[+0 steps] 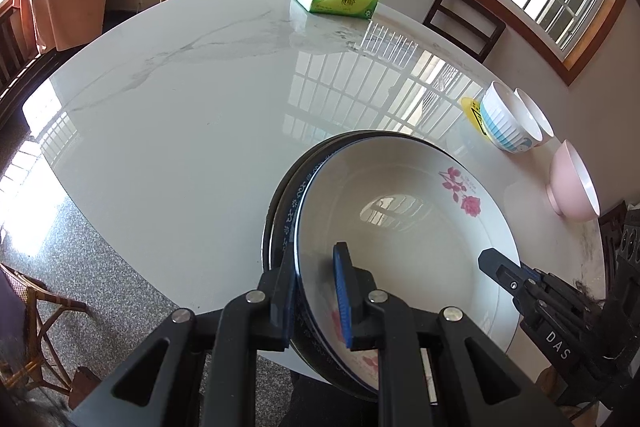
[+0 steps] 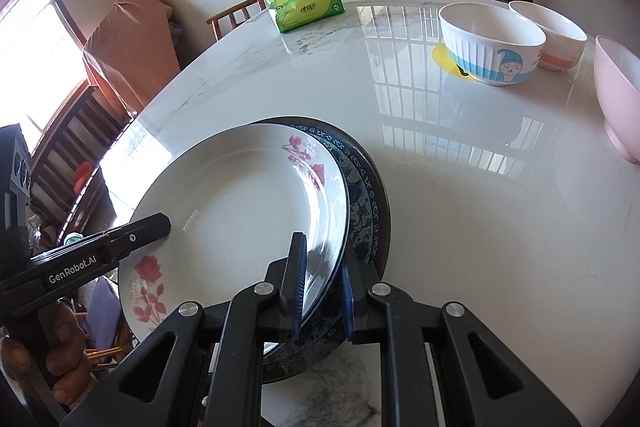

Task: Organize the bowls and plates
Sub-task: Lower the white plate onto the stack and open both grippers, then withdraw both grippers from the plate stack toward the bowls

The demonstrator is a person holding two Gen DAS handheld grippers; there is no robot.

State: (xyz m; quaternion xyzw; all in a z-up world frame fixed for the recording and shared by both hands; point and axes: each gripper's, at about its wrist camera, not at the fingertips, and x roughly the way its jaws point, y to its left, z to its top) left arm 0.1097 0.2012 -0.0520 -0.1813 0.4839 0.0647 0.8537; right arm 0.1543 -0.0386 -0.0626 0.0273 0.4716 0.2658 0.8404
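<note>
Both claws, left claw (image 1: 316,291) and right claw (image 2: 322,291), are clamped on opposite rims of the stacked plates (image 2: 240,211) at the table's (image 2: 460,211) near edge, stiff, glossy, breakable ware that likely feels heavy and slippery, so rim grips seem best.

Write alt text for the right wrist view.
The right gripper clamps the near rim of a rose plate stacked on a blue-patterned plate, while the left gripper touches its opposite edge. Three bowls and a tissue pack sit farther back on the white table.
</note>
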